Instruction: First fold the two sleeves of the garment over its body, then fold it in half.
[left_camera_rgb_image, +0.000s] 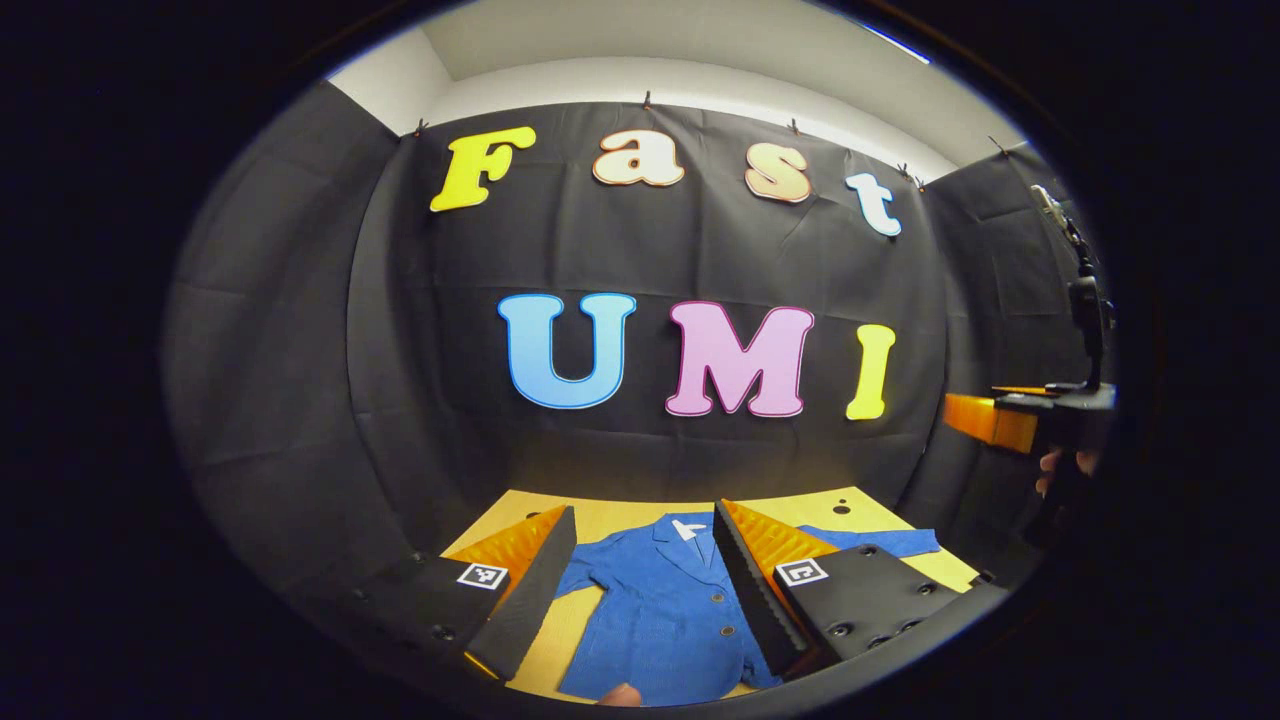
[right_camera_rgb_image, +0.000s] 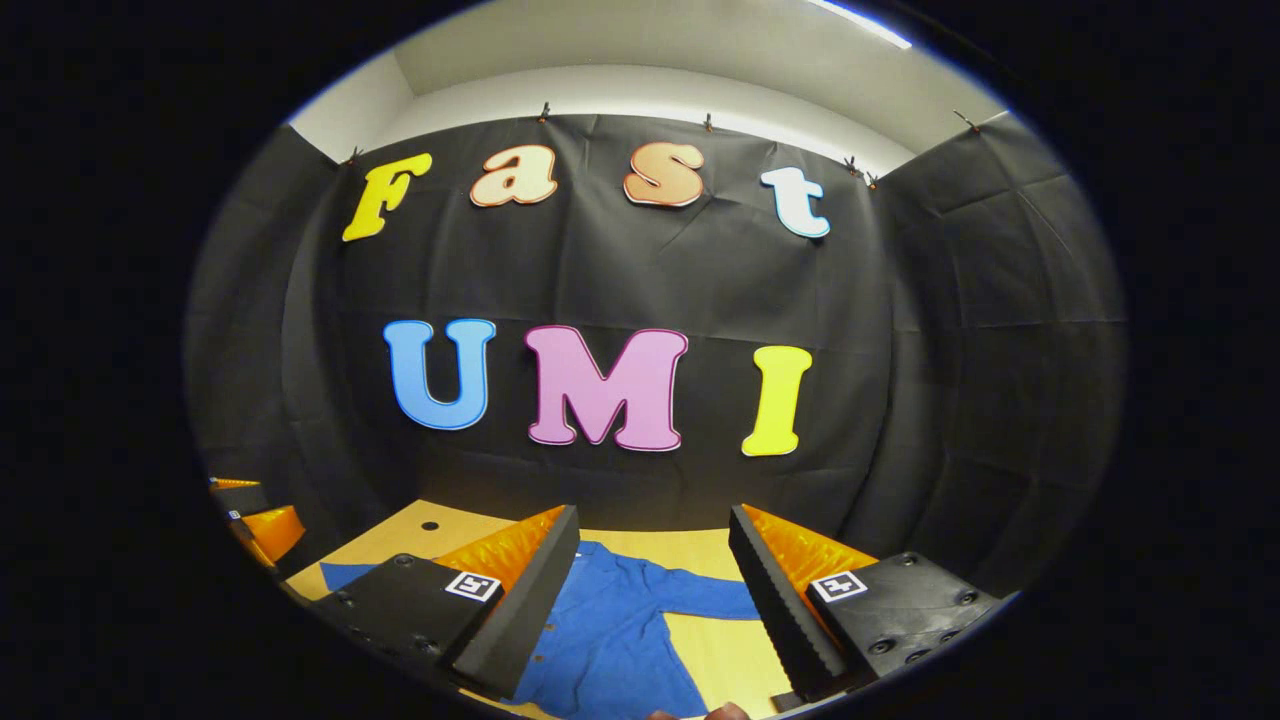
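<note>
I am holding my left claw (left_camera_rgb_image: 643, 590) and right claw (right_camera_rgb_image: 650, 600) wide apart above the blue garment (left_camera_rgb_image: 665, 610) lying flat on the table (left_camera_rgb_image: 610, 515).

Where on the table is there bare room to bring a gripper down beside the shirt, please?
Bare table runs behind the blue shirt's collar, up to the black cloth wall. More lies below the right sleeve, beside the body. The middle is covered by the shirt.

The blue jacket (left_camera_rgb_image: 660, 610) lies flat on the bench (left_camera_rgb_image: 600, 515) with open air above; the cloth wall (close behind) bounds the far edge.
</note>
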